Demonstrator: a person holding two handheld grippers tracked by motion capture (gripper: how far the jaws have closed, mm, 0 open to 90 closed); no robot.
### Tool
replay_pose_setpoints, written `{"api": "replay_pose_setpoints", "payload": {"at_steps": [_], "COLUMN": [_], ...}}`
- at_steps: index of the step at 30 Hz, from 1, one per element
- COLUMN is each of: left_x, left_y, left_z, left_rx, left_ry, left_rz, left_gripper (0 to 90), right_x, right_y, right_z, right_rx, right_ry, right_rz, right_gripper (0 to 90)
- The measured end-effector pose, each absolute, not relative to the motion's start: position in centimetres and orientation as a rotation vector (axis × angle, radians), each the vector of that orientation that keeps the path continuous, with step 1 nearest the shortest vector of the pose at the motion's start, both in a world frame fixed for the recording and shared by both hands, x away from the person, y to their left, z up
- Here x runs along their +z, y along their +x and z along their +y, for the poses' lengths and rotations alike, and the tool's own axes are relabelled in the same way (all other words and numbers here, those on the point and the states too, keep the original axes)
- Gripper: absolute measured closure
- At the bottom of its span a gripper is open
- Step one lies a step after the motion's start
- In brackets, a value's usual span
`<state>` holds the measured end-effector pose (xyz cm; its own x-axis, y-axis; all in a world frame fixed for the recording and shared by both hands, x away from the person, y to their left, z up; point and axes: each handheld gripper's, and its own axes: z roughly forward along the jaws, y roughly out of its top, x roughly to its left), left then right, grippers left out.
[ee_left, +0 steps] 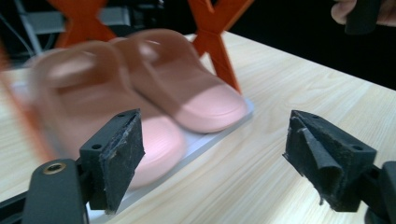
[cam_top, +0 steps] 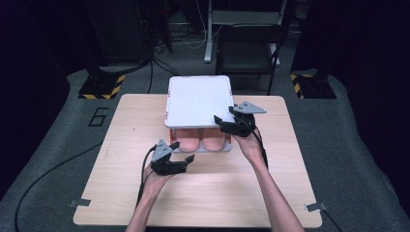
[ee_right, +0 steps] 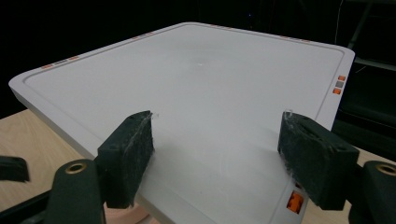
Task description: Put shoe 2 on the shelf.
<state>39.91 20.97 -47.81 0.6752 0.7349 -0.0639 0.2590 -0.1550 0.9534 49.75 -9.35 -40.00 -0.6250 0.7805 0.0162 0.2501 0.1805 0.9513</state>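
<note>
A small rack with a white top shelf (cam_top: 198, 100) and orange cross-braced sides (ee_left: 215, 32) stands at the back middle of the wooden table (cam_top: 121, 188). On its white lower shelf (ee_left: 205, 140) lies a pair of pink slippers (cam_top: 202, 143), toes toward me. My left gripper (cam_top: 183, 152) is open just in front of the left slipper (ee_left: 93, 112), its jaws wide apart and empty. My right gripper (cam_top: 223, 123) is open over the front right corner of the top shelf (ee_right: 196, 93), nothing between its jaws.
A dark chair (cam_top: 249, 53) and a grey desk leg (cam_top: 209, 34) stand on the floor beyond the table. Black stands with yellow-striped bases (cam_top: 101, 87) flank the far corners. Cables trail over the grey floor at the left.
</note>
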Motion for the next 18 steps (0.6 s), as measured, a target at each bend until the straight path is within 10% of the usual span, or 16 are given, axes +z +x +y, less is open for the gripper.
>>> {"api": "replay_pose_setpoints", "payload": {"at_steps": [18], "left_x": [-50.6], "left_y": [34.8], "left_z": [33.7], "left_rx": [0.750], "left_ry": [1.565], "left_rz": [1.059], "left_gripper": [18.0], "right_x": [-40.1], "right_y": [49.7], "right_z": [-9.3], "right_rx": [1.456], "right_ry": [0.969], "right_rz": [1.970], "right_gripper": [26.1]}}
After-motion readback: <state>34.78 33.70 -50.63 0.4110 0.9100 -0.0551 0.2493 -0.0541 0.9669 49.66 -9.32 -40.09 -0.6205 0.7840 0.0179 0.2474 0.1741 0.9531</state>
